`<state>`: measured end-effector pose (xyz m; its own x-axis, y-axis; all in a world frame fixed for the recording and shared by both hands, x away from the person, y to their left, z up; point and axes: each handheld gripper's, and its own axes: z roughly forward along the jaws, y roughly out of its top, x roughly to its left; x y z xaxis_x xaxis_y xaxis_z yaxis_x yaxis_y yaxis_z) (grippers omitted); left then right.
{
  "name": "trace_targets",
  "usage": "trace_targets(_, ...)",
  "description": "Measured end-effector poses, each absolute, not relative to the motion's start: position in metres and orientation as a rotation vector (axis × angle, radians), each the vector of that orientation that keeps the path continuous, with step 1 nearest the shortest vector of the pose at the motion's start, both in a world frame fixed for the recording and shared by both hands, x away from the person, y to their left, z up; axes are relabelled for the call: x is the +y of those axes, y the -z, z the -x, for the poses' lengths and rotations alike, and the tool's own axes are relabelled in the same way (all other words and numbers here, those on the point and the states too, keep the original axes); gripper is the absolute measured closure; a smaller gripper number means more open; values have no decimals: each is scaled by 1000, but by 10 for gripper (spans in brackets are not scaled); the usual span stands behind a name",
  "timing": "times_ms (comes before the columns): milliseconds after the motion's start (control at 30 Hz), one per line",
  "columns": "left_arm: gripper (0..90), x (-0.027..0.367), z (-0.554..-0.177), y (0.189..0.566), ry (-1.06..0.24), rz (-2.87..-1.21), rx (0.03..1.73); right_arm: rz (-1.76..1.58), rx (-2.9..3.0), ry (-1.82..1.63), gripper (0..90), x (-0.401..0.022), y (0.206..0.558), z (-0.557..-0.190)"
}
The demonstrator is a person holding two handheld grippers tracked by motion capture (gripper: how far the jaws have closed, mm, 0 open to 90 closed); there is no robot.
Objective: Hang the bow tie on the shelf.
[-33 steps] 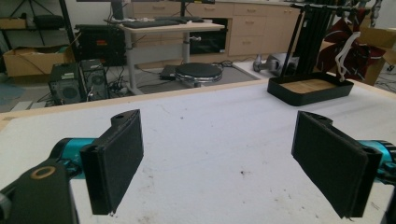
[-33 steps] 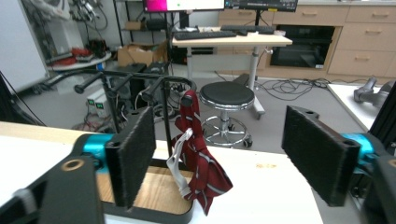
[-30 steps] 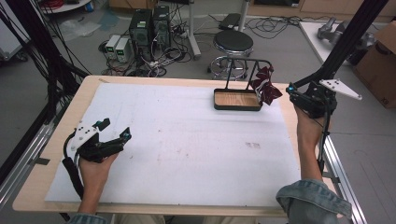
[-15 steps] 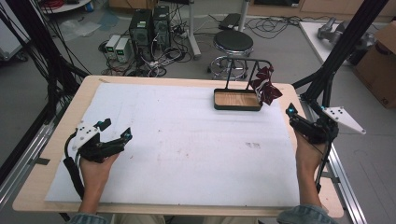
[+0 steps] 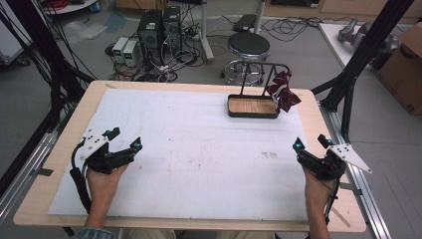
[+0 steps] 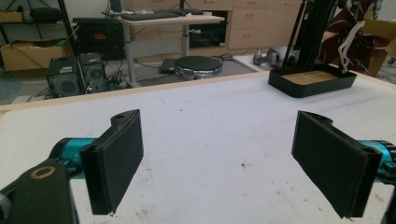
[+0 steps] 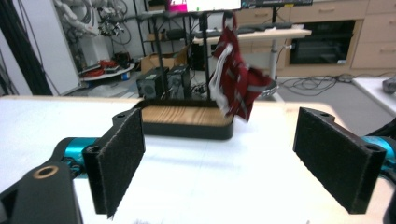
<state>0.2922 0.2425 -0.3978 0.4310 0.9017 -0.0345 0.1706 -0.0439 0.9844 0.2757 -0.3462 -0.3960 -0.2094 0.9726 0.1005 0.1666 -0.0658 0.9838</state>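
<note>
two hands rest low at the worktop's point(image 5: 199, 149) near corners, left claw point(image 5: 122, 139) and right claw point(image 5: 312, 143) both spread wide and empty, pointing toward the far tray point(image 5: 253, 106) beside a red cloth point(image 5: 282, 92).

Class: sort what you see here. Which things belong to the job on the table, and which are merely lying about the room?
Job, most likely:
black wooden-floored tray with rack
dark red cloth hanging on the rack
left gripper
right gripper

Lying about:
round black stool
computer towers on the floor
cardboard box
</note>
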Motion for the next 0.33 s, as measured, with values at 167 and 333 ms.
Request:
trace_targets(167, 170, 242, -293, 399, -783, -1527, 993, -1286, 1517, -1326, 151, -338, 417, -271)
trace_targets(333, 170, 241, -293, 400, -780, -1537, 994, -1282, 1521, -1334, 151, -336, 418, -270)
